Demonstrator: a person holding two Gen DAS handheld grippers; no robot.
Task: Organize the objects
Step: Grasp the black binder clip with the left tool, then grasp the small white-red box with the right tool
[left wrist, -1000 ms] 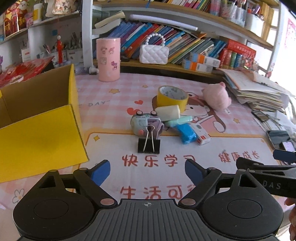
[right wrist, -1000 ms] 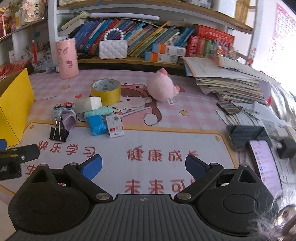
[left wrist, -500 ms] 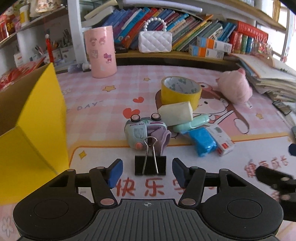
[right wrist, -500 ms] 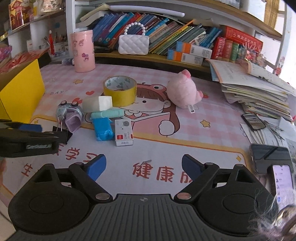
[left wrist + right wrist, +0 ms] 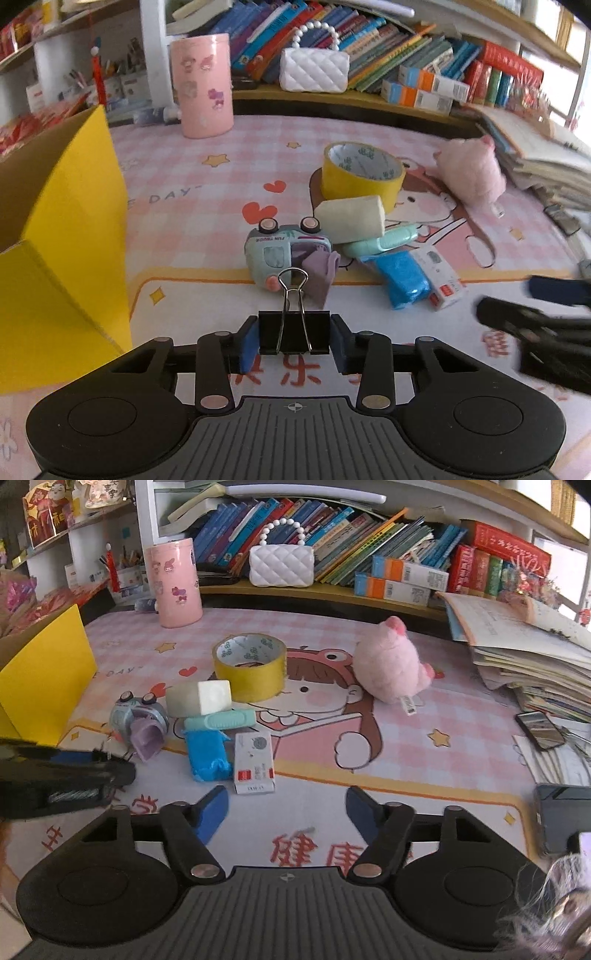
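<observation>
Open yellow cardboard box [image 5: 62, 236] stands at bench left. My left tool [image 5: 293, 338] is closed on the black metal binder clip [image 5: 293, 336], gripped across its body near the pale-green toy truck [image 5: 286, 254]; I should lift straight before swinging boxward. My right tool [image 5: 284, 808] hangs wide, empty.

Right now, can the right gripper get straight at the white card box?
Probably yes. The right gripper is open, with the white card box lying flat just ahead between its fingers; only bare mat between. The blue packet touches the box's left side.
</observation>
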